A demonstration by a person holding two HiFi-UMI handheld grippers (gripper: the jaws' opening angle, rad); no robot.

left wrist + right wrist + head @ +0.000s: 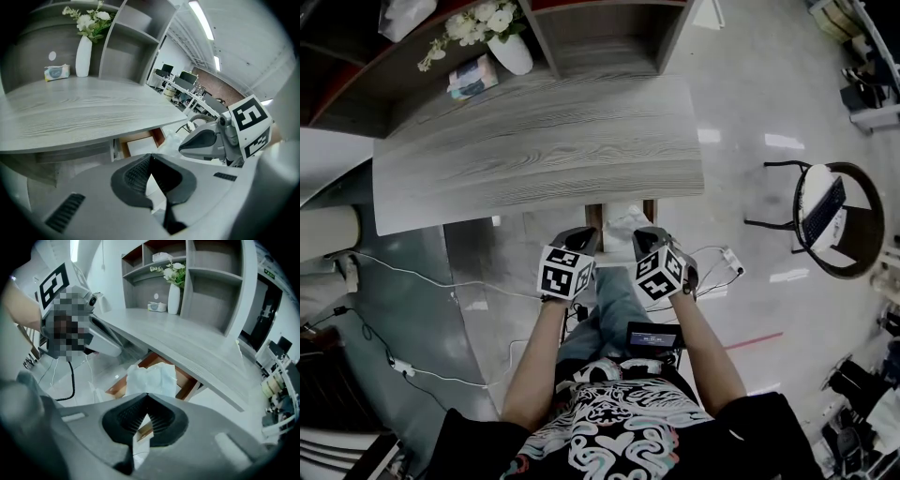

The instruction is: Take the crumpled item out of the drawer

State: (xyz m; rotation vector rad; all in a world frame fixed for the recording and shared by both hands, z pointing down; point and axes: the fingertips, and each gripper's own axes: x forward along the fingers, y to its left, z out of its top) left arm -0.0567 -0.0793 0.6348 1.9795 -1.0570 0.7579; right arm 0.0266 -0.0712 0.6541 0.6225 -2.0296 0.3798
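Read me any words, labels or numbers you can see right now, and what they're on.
Nothing can be read outright.
Tissue pack: label too blurred to read.
Waist device screen: text too small to read.
Marker cubes: square patterns only, no words.
Shirt: swirling print, no legible words.
No print shows on the crumpled item.

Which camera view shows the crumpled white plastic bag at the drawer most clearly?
The right gripper view: the crumpled white plastic bag sits in the middle, folds visible, above the open wooden drawer. The head view shows only a small pale patch; the left gripper view shows a faint edge.
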